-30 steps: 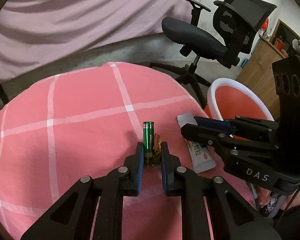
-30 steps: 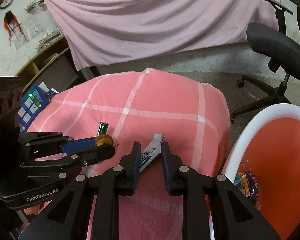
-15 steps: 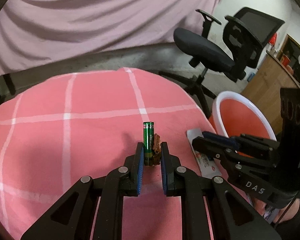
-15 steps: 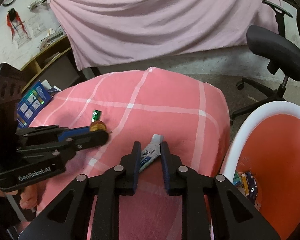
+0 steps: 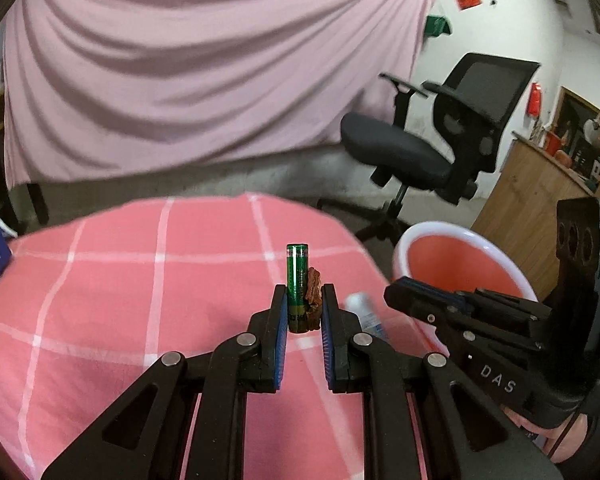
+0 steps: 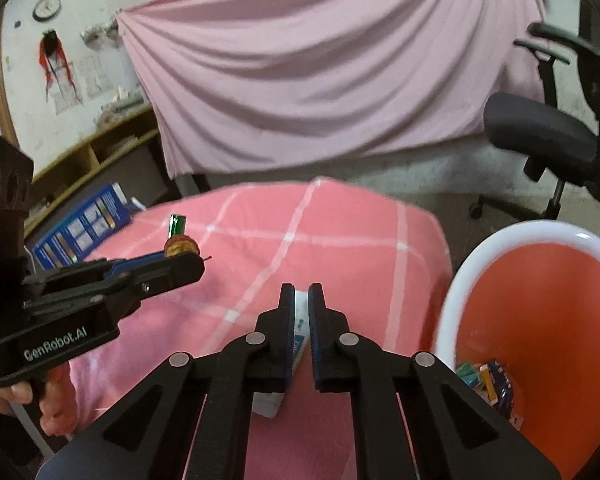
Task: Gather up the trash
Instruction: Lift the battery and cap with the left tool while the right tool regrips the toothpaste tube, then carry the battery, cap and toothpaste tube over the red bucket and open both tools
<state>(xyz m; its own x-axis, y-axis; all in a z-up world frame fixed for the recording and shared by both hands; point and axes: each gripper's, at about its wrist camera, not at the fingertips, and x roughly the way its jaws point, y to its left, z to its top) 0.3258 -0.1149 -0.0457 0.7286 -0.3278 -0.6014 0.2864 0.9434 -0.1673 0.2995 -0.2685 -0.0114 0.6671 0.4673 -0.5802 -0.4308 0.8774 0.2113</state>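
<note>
left gripper [image 5: 304,312]: clamped on a green battery [image 5: 297,280] and a brown scrap [image 5: 314,294] side by side, both upright between the pads, lifted clear of the cloth
right gripper [image 6: 301,308]: closed tight on a white tube [image 6: 296,344], thin end pinched between the pads, the rest hanging below the fingers
tube in left view: white tip [image 5: 360,304] pokes out beside the right gripper's black fingers [image 5: 428,300]
bin [image 6: 460,280]: white rim, orange inside, at the table's right edge; coloured wrappers [image 6: 490,380] lie at the bottom
table [image 5: 100,300]: pink cloth with white checks
blue box [image 6: 84,228]: at the far left edge of the table
hand [image 6: 40,404]: wrapped round the left gripper's handle
background: pink sheet [image 5: 180,60] hung behind, black office chair [image 5: 440,140] right of the table
</note>
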